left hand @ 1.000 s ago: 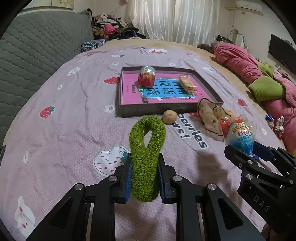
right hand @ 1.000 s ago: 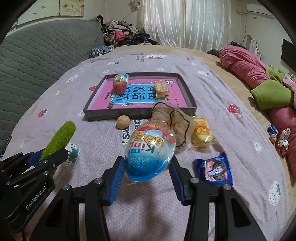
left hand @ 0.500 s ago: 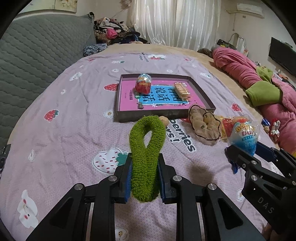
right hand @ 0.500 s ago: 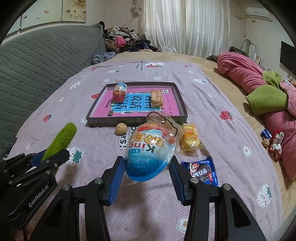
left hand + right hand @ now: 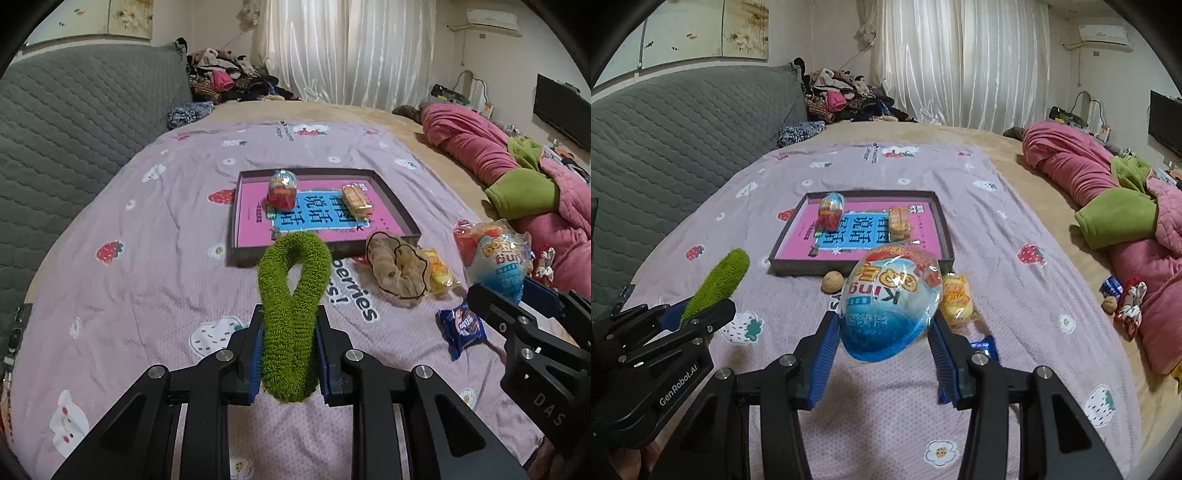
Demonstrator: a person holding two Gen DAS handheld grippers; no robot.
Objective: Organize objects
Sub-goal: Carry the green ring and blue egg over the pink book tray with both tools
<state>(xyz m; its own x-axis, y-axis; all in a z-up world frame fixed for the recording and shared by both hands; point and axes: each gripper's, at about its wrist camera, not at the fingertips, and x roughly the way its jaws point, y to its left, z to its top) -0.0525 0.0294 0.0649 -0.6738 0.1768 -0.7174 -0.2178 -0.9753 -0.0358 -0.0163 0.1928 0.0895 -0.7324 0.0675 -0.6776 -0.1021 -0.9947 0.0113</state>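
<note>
My left gripper (image 5: 289, 354) is shut on a green fuzzy hair loop (image 5: 293, 295), held above the bed; from the right wrist view the same loop (image 5: 718, 282) sticks out of that gripper at the left. My right gripper (image 5: 884, 338) is shut on a blue and red egg-shaped snack pack (image 5: 892, 299), also lifted, and the pack (image 5: 496, 258) shows at the right of the left wrist view. Ahead lies a shallow dark box (image 5: 399, 208) with a pink and blue bottom, holding a small red egg pack (image 5: 282, 188) and a wrapped biscuit (image 5: 356, 201).
On the strawberry-print sheet in front of the box lie a beige scrunchie (image 5: 399, 269), a yellow snack bag (image 5: 956, 295), a walnut (image 5: 833, 281) and a blue cookie pack (image 5: 461, 328). A pink and green quilt (image 5: 1108, 206) is heaped at the right, a grey headboard (image 5: 683, 125) at the left.
Both grippers have risen with their objects still held; the box and the loose items on the sheet now look smaller and farther below. The blue cookie pack has come into the left wrist view.
</note>
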